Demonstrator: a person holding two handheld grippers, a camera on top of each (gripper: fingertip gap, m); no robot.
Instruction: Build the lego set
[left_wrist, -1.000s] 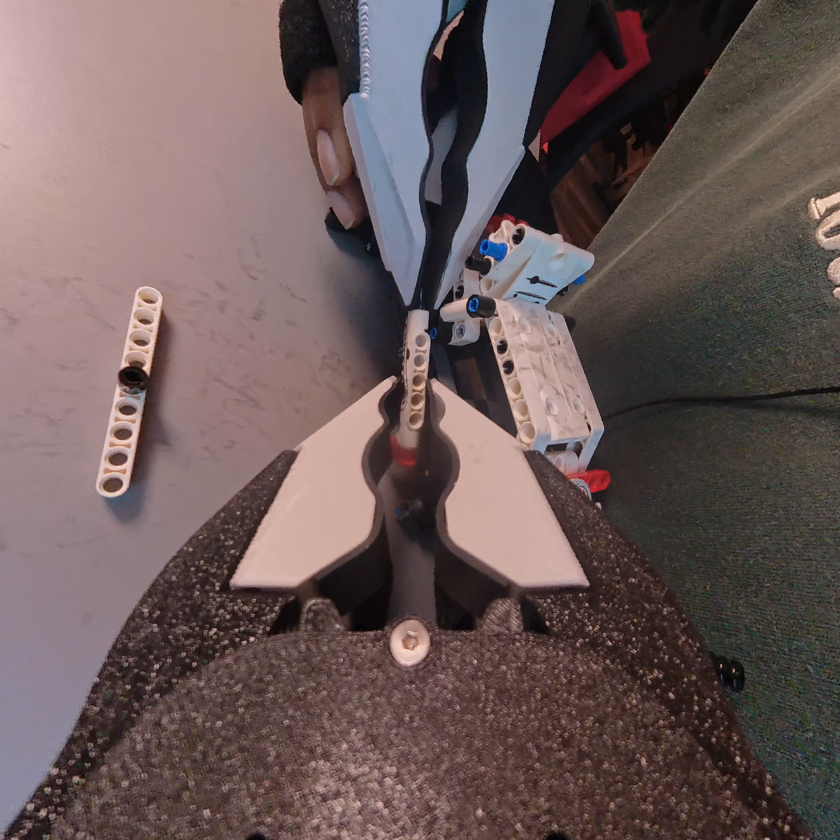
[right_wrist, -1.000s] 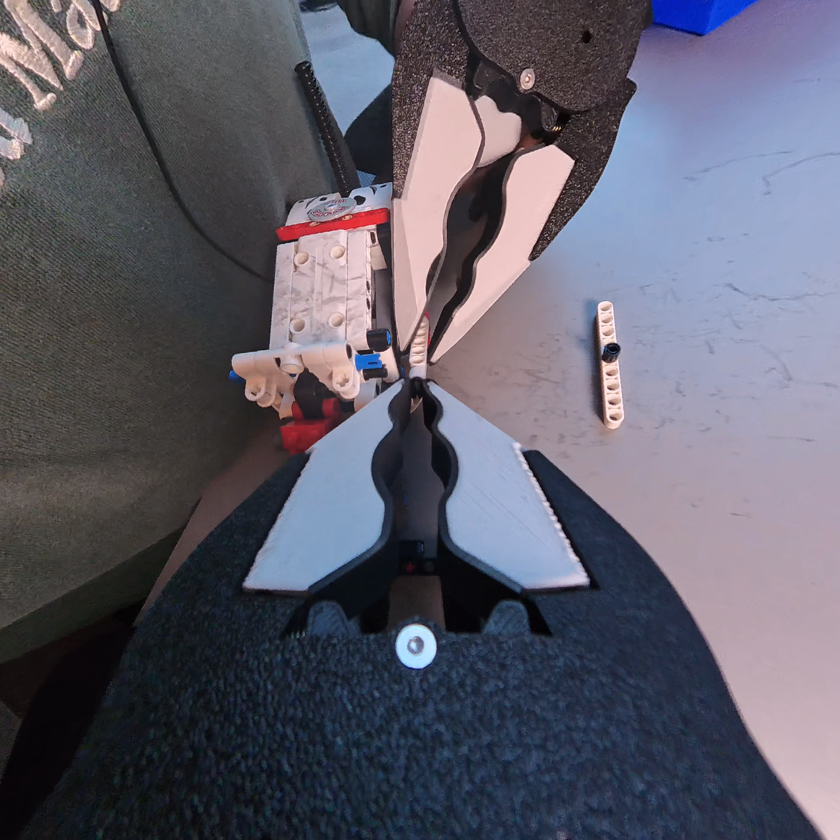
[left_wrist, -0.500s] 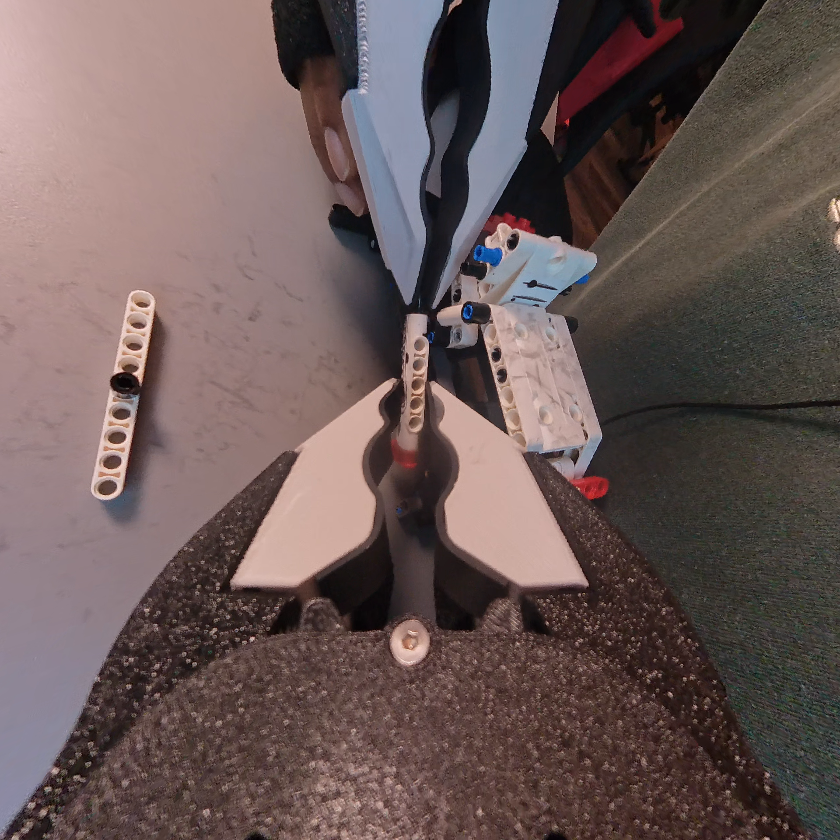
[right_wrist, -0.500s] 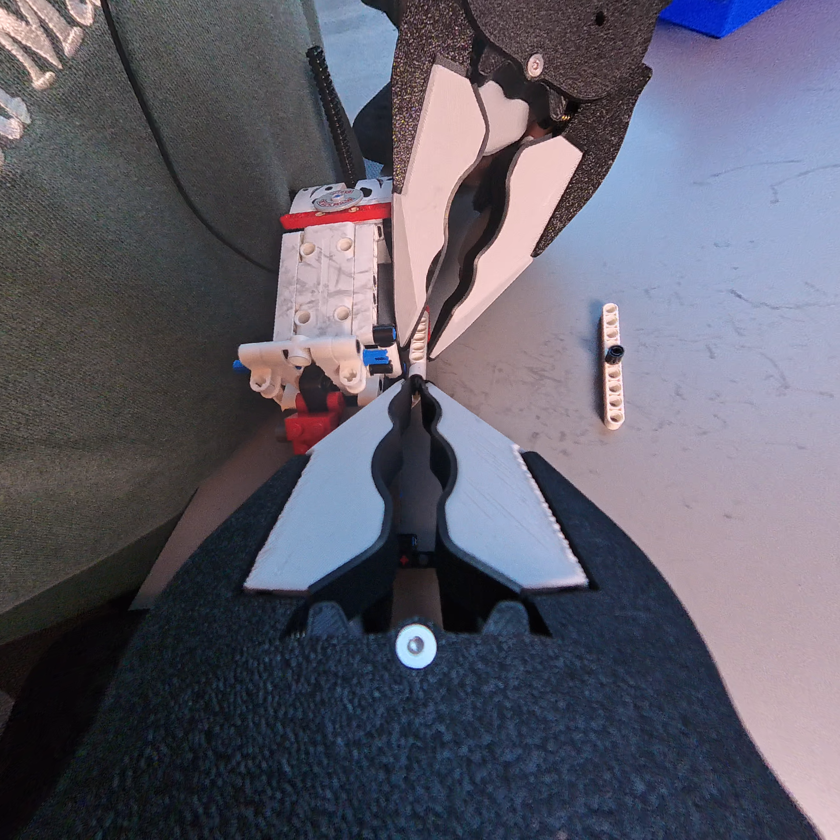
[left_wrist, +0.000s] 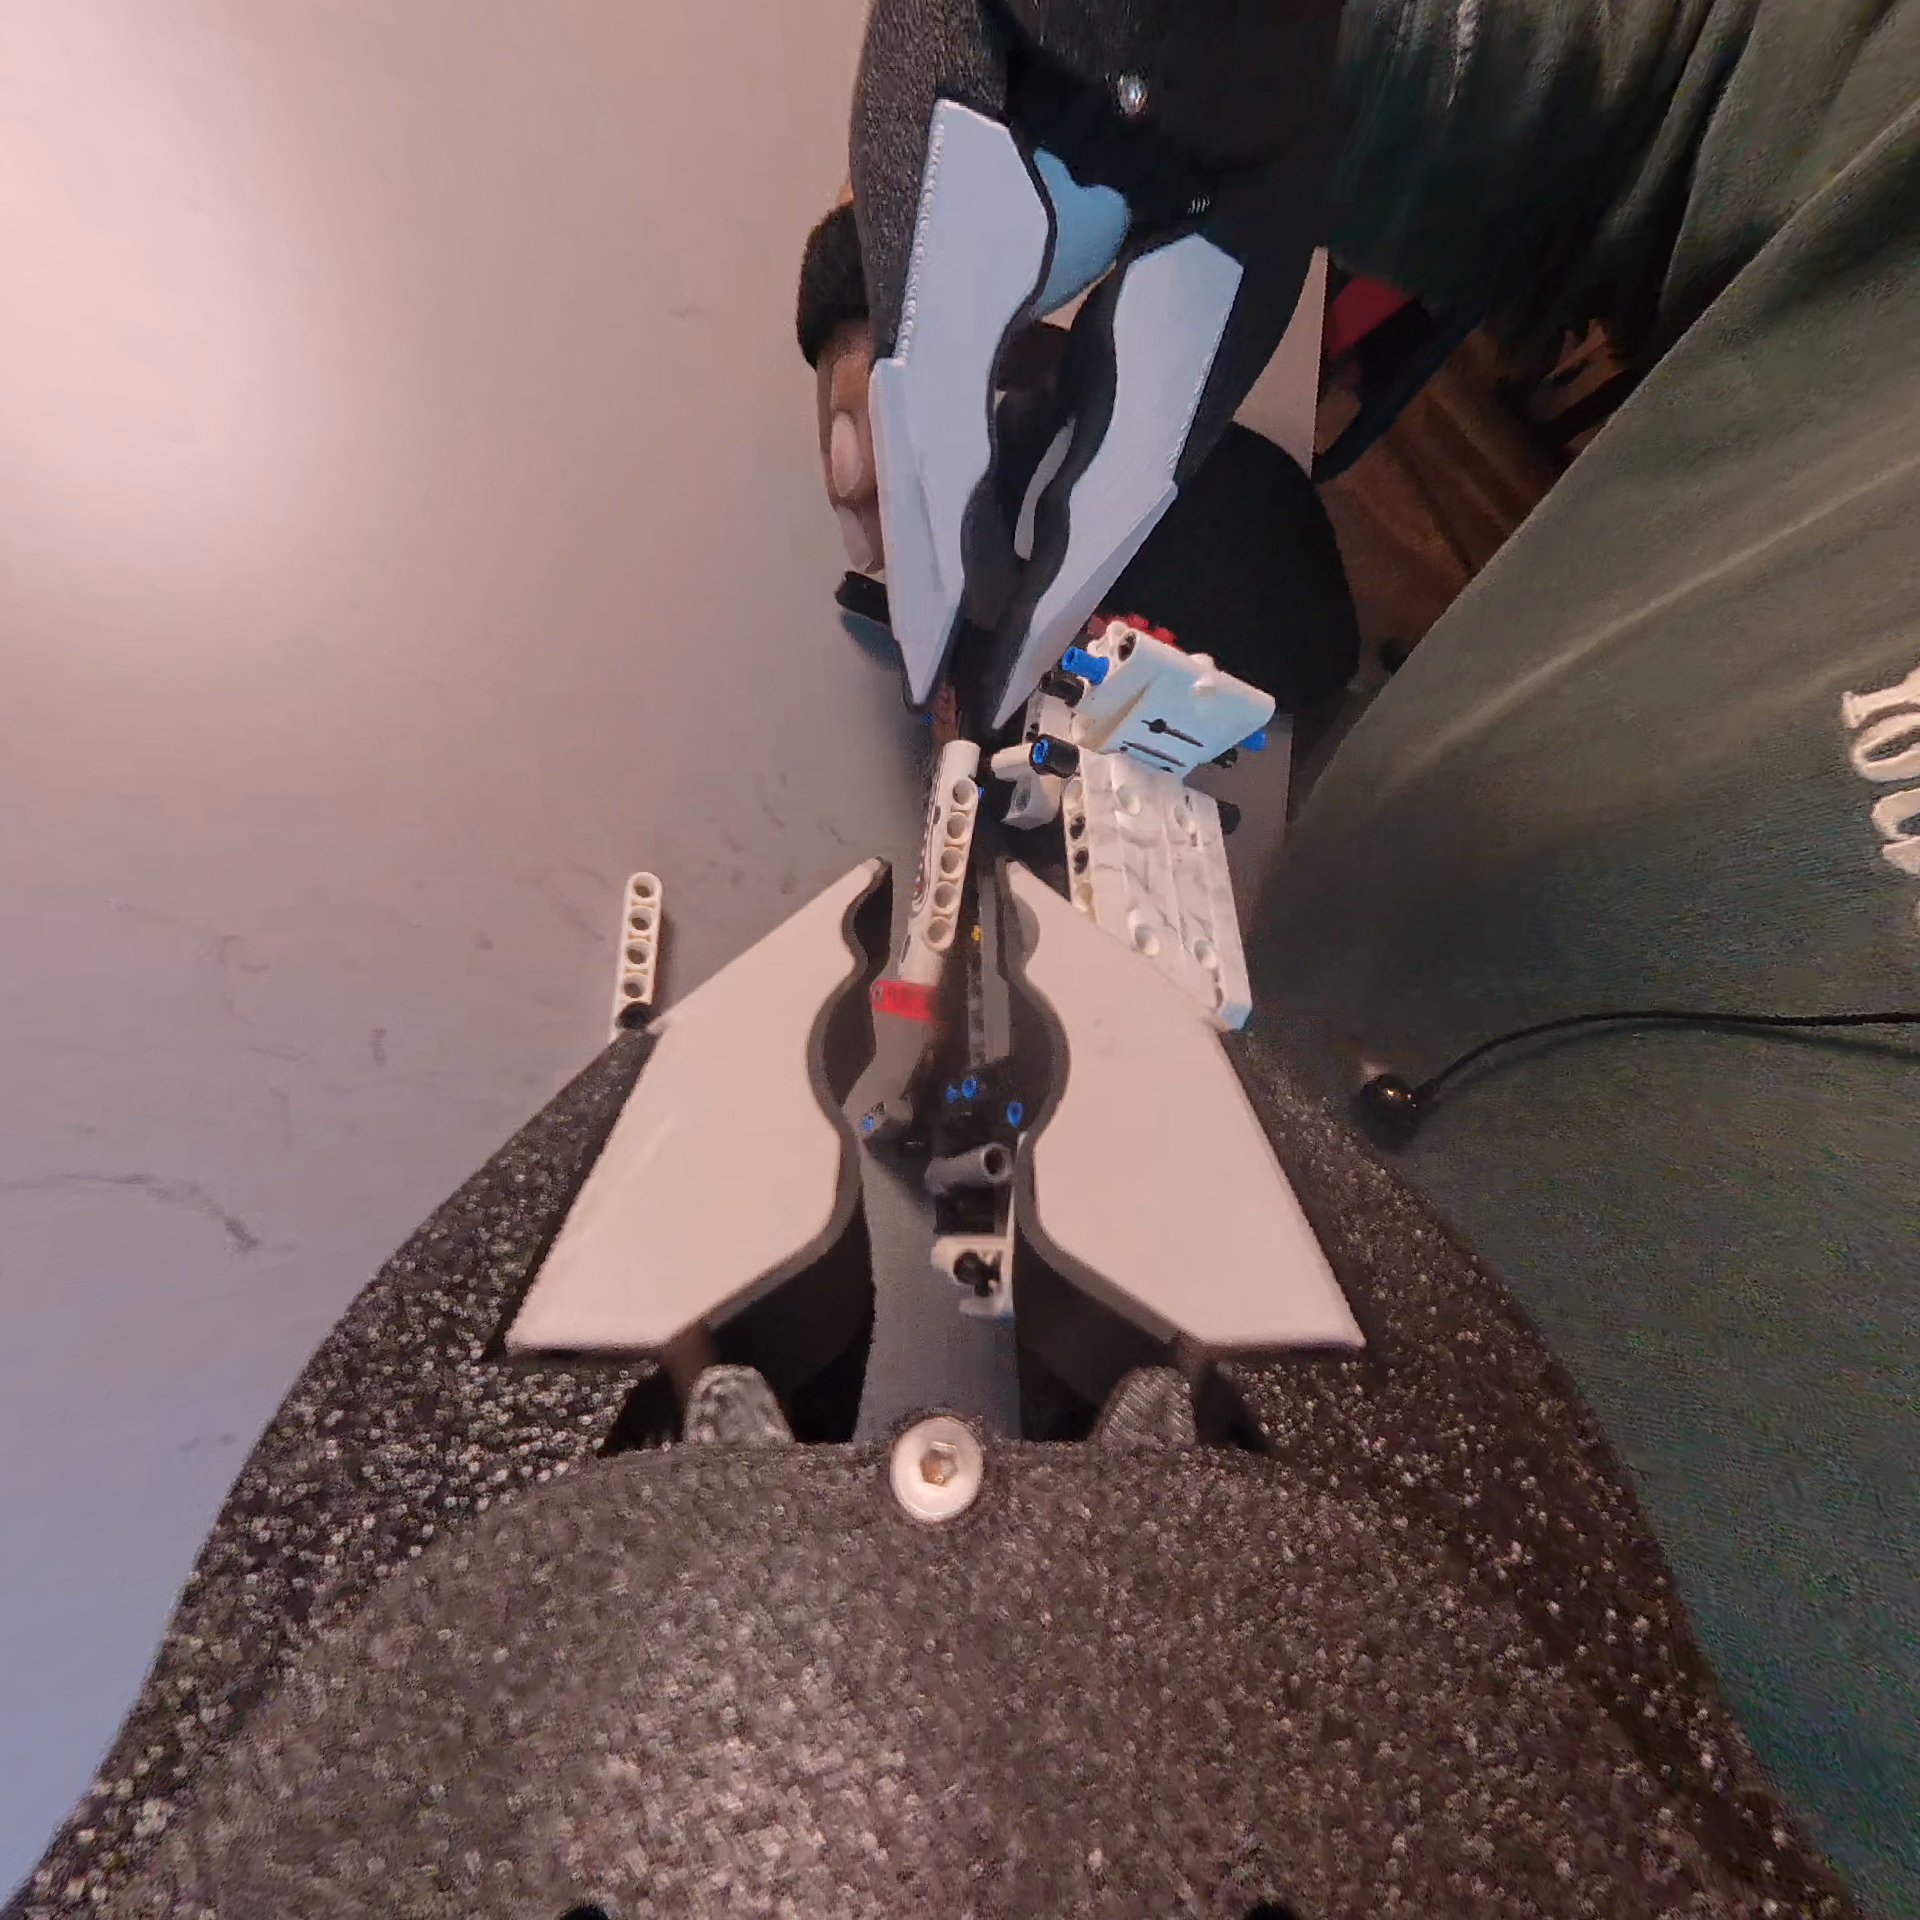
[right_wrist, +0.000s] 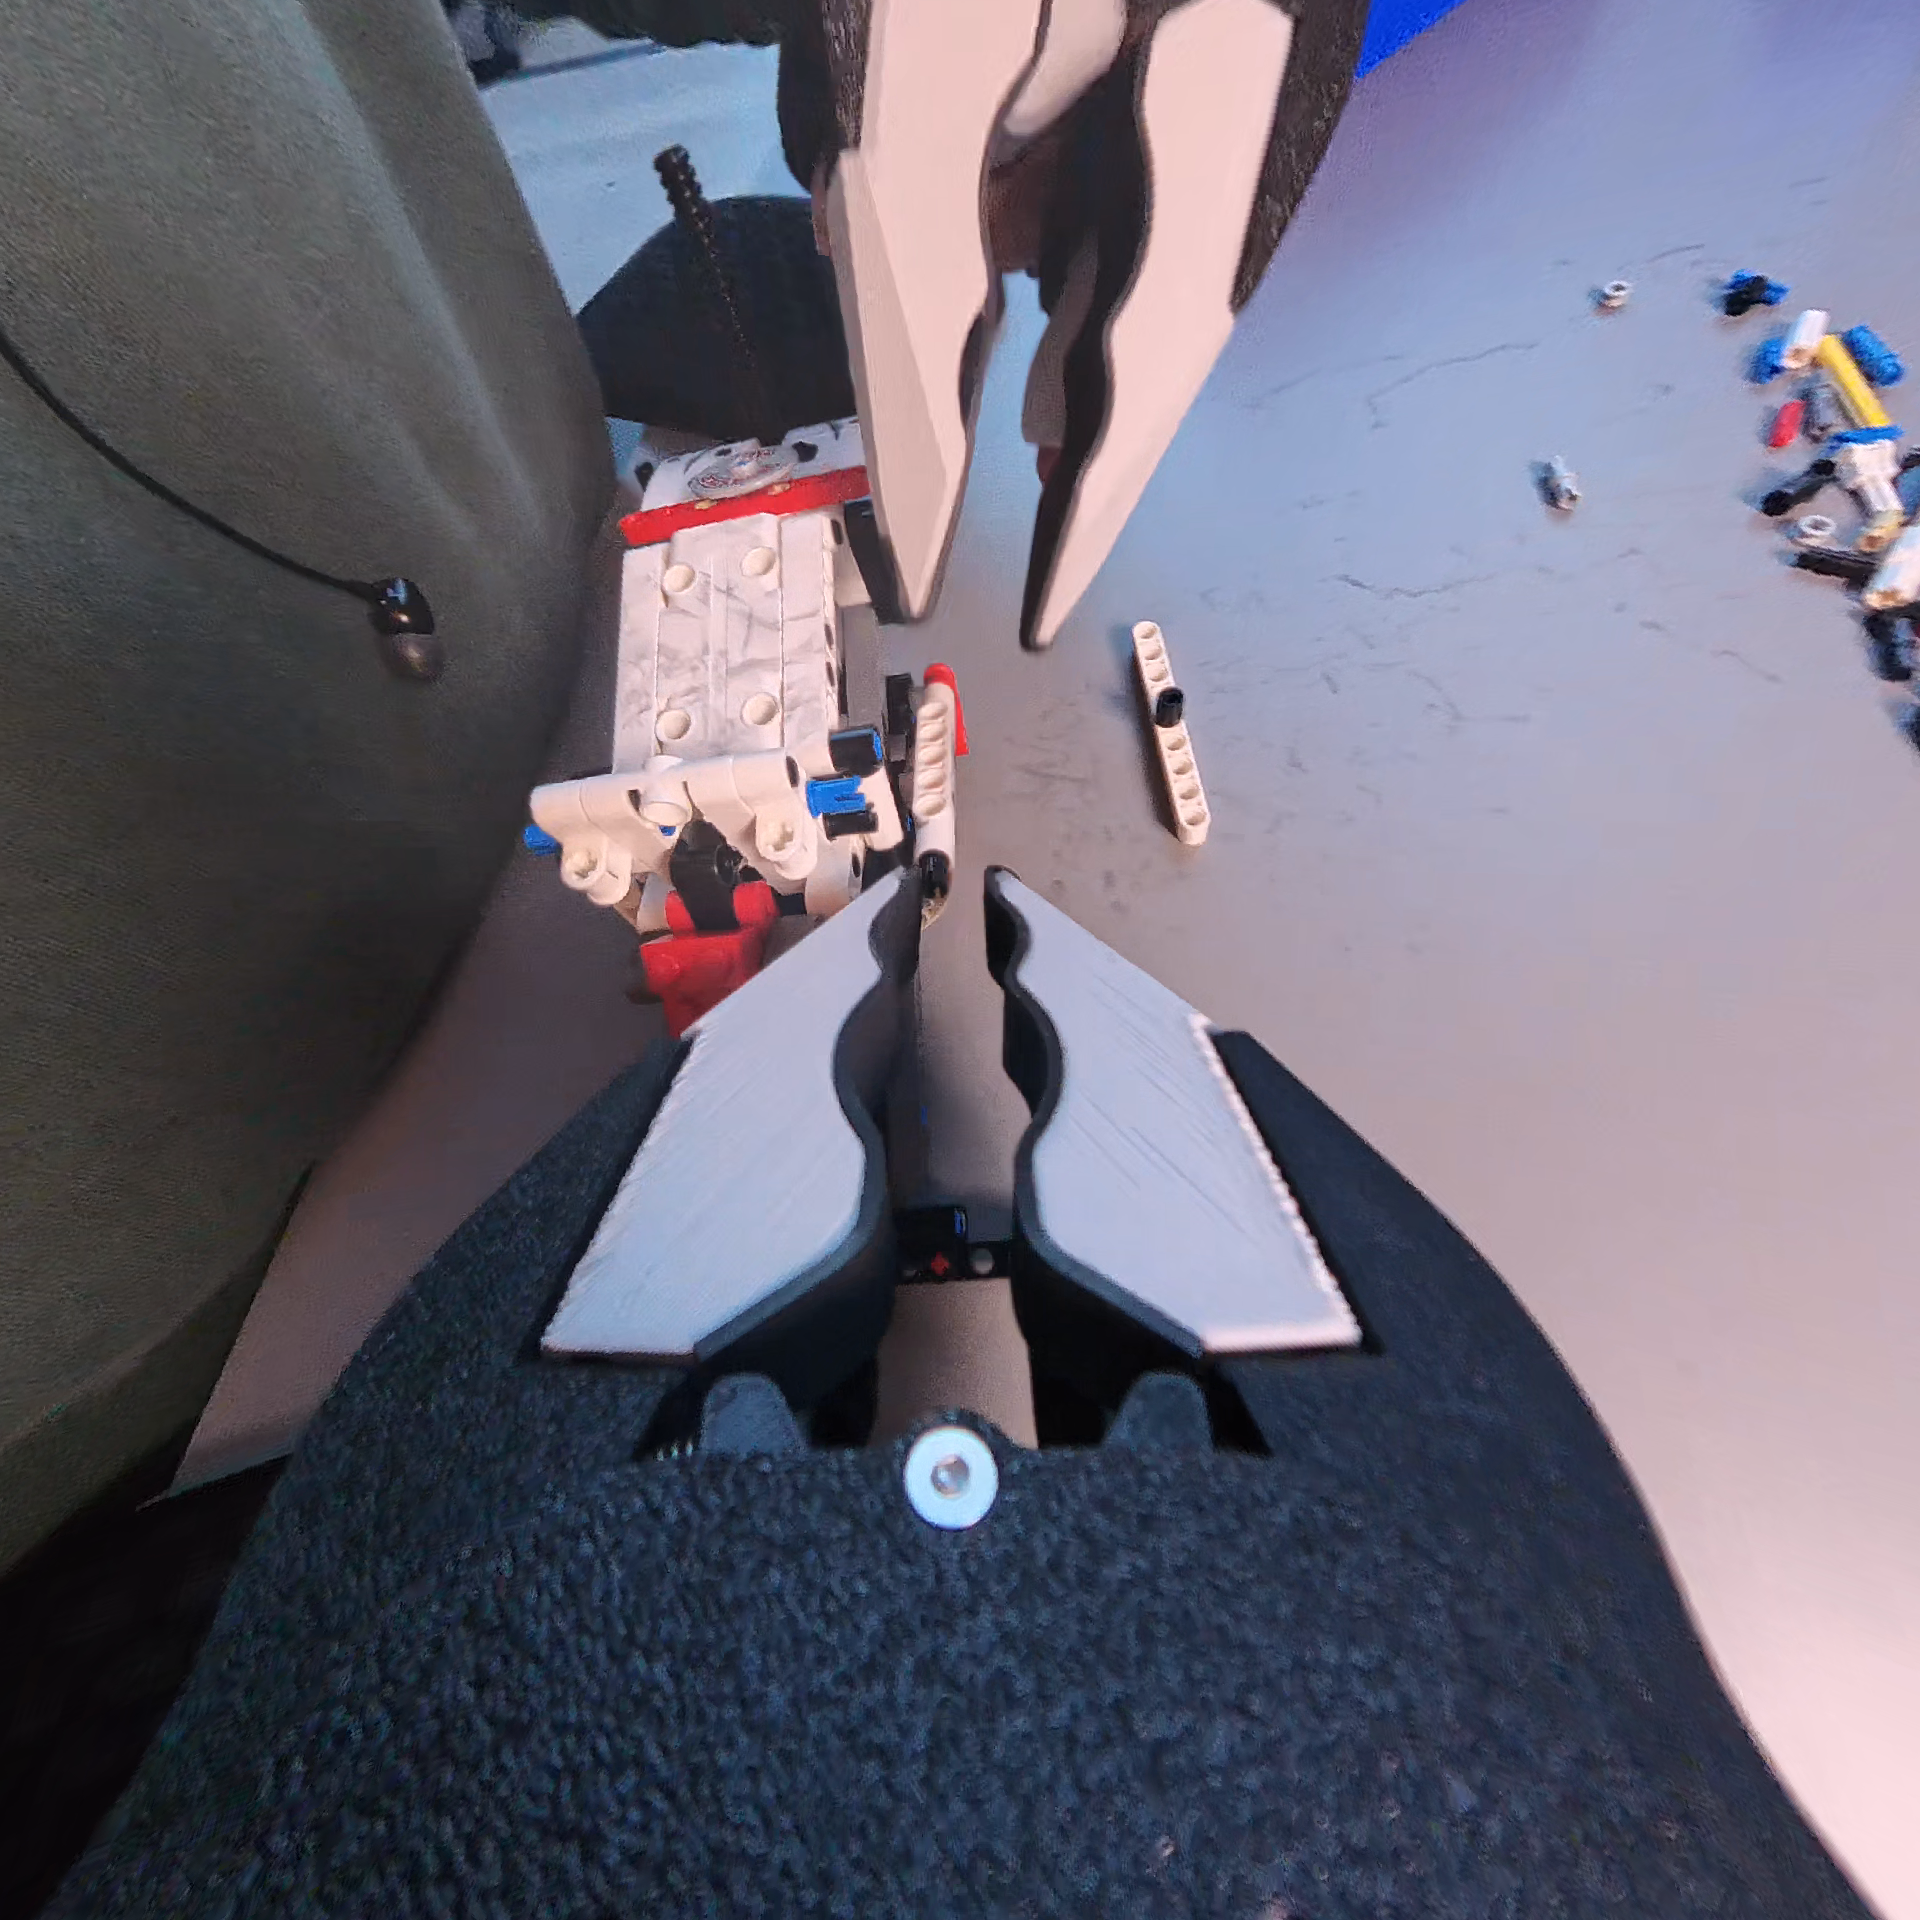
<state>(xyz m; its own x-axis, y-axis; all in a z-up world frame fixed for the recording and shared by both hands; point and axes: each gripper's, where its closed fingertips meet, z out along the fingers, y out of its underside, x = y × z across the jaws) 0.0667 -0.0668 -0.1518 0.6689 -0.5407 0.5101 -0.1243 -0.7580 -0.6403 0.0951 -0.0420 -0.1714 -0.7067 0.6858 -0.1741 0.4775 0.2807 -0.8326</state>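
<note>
The lego model (right_wrist: 727, 644), white with marbled panels and red and blue parts, lies on the table next to a person's green sweatshirt; it also shows in the left wrist view (left_wrist: 1143, 883). A white holed beam (right_wrist: 932, 769) with a red piece at its far end sits along the model's right side. My left gripper (left_wrist: 943, 864) is open, and the beam (left_wrist: 948, 862) lies loose between its fingers. My right gripper (right_wrist: 948, 875) is open, its tips just short of the beam's black-tipped near end. The two grippers face each other: the left also shows in the right wrist view (right_wrist: 977, 623), and the right in the left wrist view (left_wrist: 956, 707).
A loose white beam with a black pin (right_wrist: 1172, 727) lies on the grey table to the right of the model; it also shows in the left wrist view (left_wrist: 639, 956). Several small loose pieces (right_wrist: 1839, 447) lie at the far right. A black cord with a bead (right_wrist: 400, 613) hangs on the sweatshirt (right_wrist: 260, 520). Left tips to right tips: about 5 cm.
Both grippers were shut on the white beam, tip to tip. Both have opened, let go and drawn apart. The beam stays at the model's side.
</note>
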